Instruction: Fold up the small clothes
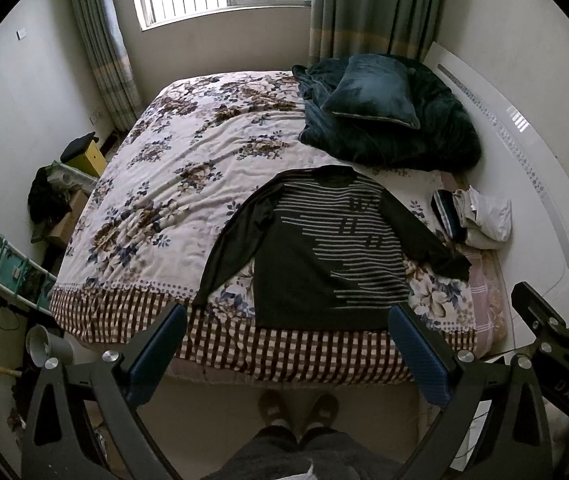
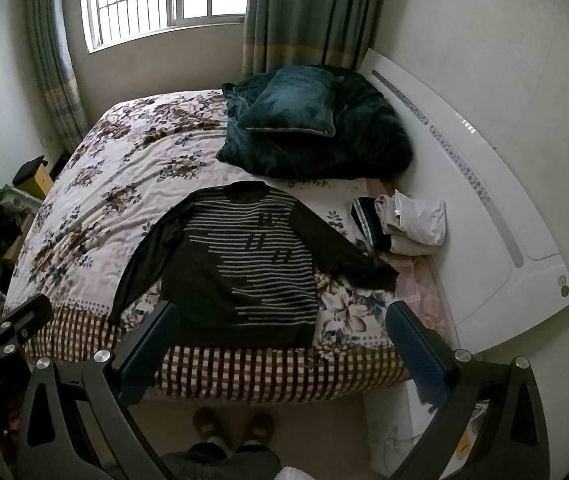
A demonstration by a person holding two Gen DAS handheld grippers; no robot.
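Striped dark sweater [image 1: 324, 256], flat on floral bed [image 1: 156, 184]; left tongs [image 1: 288, 354] and right tongs [image 2: 280, 354] spread wide, empty, hovering before its hem

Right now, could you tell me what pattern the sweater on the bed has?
Dark sweater with thin pale horizontal stripes; clearest in the right wrist view.

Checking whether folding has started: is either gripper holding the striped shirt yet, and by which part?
Nothing is held. The left gripper and right gripper both hang open above the bed edge, clear of the striped shirt lying flat.
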